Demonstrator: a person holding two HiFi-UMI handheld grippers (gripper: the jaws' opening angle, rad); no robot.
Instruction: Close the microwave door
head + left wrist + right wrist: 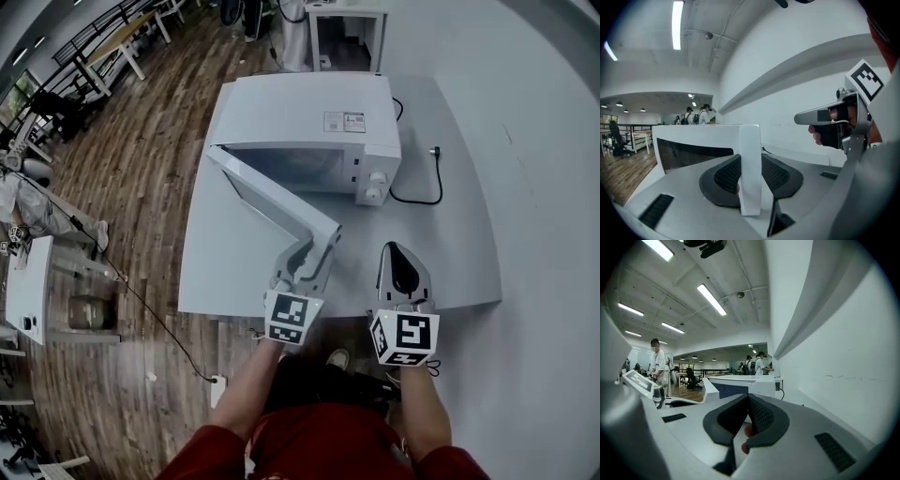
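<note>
1. White table (pixel 450 253) against a white wall, with wood floor (pixel 141 187) to its left: from the head view we see the microwave (pixel 300 117) at the table's far edge. Its door (pixel 272 202) is swung out toward the near edge.
2. In that same view the door's long axis runs aslant from the hinge at the microwave's left front corner to its free edge. Our left gripper (pixel 309 253) has hold of that edge. Our right gripper (pixel 394 248) hangs just to the right, over the table's near edge.
3. From the left gripper view, the door's free edge stands upright between the two pads (pixel 726 176). Both pads press on it, so the jaws are held partly apart by the door's thickness. The window stretches away to the left.
4. From the right gripper view, the jaws are together with nothing between them. The microwave (pixel 754 383) lies ahead.
5. We judge that the oven's opening lies ahead and to the right of the left gripper, so the closing swing goes rightward and away. The left hand is the one placed for it, and the right gripper seems outside the door's arc.
</note>
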